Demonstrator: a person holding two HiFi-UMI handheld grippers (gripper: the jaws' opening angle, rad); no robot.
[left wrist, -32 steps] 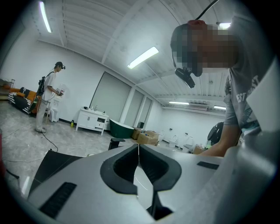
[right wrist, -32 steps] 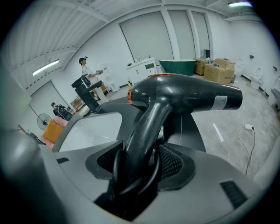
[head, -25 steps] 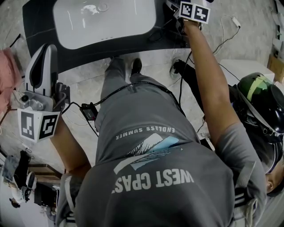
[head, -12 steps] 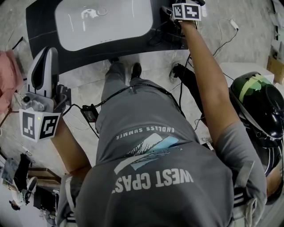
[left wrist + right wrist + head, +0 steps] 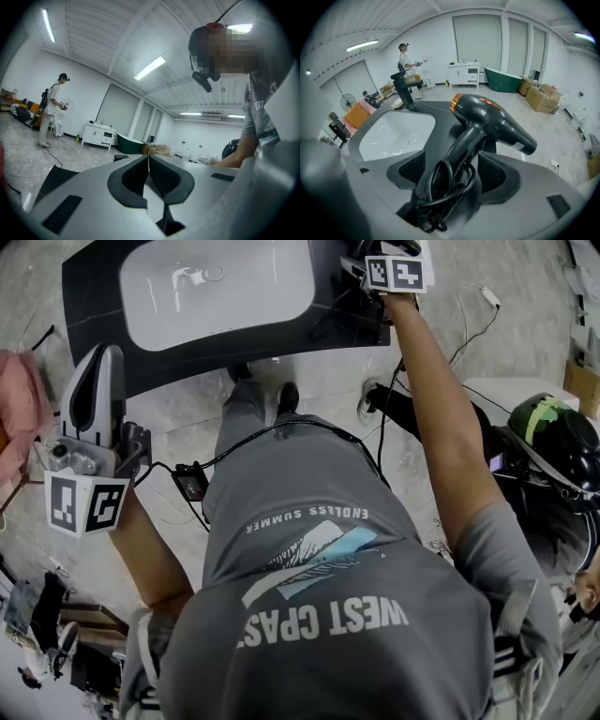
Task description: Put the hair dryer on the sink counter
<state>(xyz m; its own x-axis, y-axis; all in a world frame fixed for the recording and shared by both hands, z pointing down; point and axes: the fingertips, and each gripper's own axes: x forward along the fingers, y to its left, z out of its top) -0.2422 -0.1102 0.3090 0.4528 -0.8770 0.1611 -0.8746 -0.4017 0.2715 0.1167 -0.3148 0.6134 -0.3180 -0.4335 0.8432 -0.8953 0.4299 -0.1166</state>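
Hair dryer (image 5: 487,124): lies on the dark surface (image 5: 440,108) just beside the basin (image 5: 393,136). Its handle and looped cord sit between the jaws of the right gripper (image 5: 452,165), which have just been opening and stand clear of it. Left gripper (image 5: 149,161): pressed together, empty. Judged rigid, smooth and head-heavy; the handle offers the surest hold, and the loose cord may snag.

Hand-held grippers: two in your hands, left hand-held gripper (image 5: 148,160) and right hand-held gripper (image 5: 452,171)
Hair dryer (image 5: 487,124): one, between your right jaws
Sink basin (image 5: 396,136): one
Faucet (image 5: 404,91): one
Worktop (image 5: 89,296): one
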